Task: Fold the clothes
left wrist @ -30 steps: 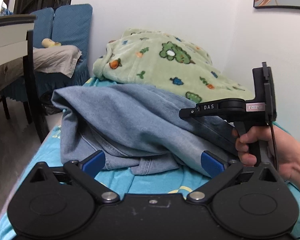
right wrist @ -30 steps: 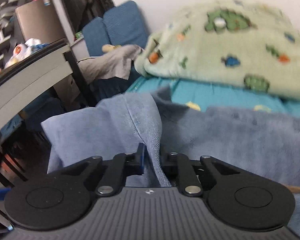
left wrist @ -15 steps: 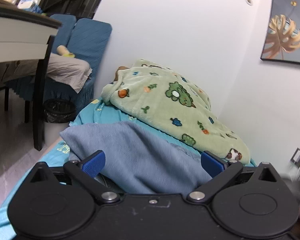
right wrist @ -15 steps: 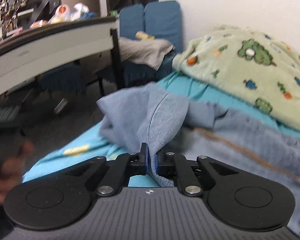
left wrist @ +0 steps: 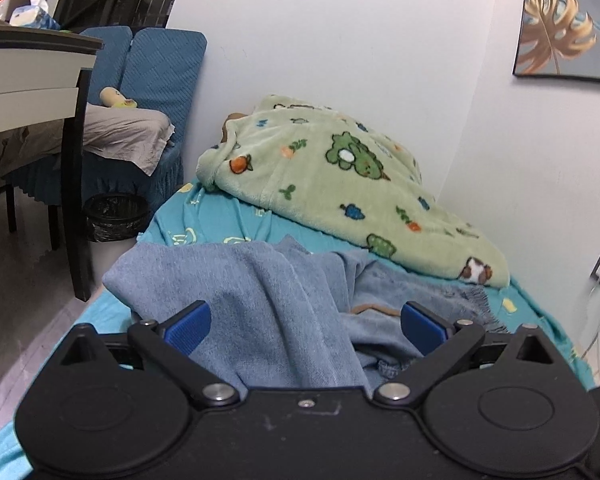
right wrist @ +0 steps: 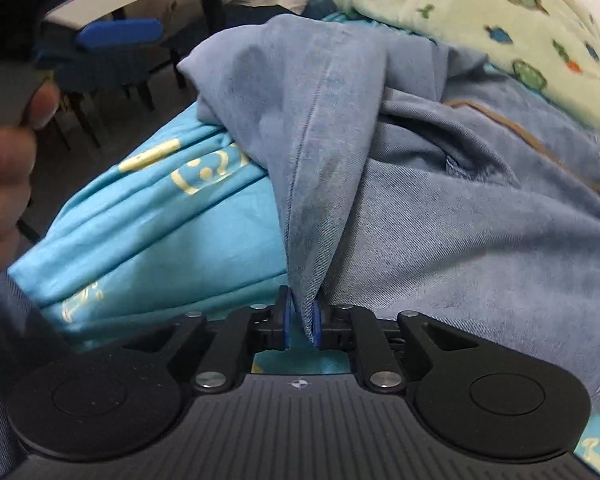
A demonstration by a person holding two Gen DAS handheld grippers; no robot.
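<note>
- We saw the denim garment (left wrist: 284,300) lying in a loose heap on the bed (left wrist: 204,220), on its turquoise sheet, in front of the green fleece blanket (left wrist: 332,184).
- Our right gripper (right wrist: 300,320) had its blue fingers (right wrist: 285,318) pressed together on a fold of the denim garment (right wrist: 320,160); from that pinch the cloth rose in a taut ridge towards the heap.
- Our left gripper (left wrist: 306,320) had its fingers (left wrist: 188,324) spread wide apart, one on each side of the raised fold, with the cloth between them; we could not tell whether either pad touched it.
- In the right wrist view, the left hand (right wrist: 4,168) and one blue finger of its gripper showed blurred at the left edge, above the sheet.
- A dark desk (left wrist: 32,64) and blue chairs (left wrist: 156,64) stood beyond the bed's far corner.
- Against half a second earlier, the left wrist view showed more of the garment: a frayed hem and a brown seam now lay near the right-side finger.
- Over the same interval, the right gripper's view had dropped closer to the sheet, and the pinched fold stood longer and tighter before it; the grip itself was unchanged.
</note>
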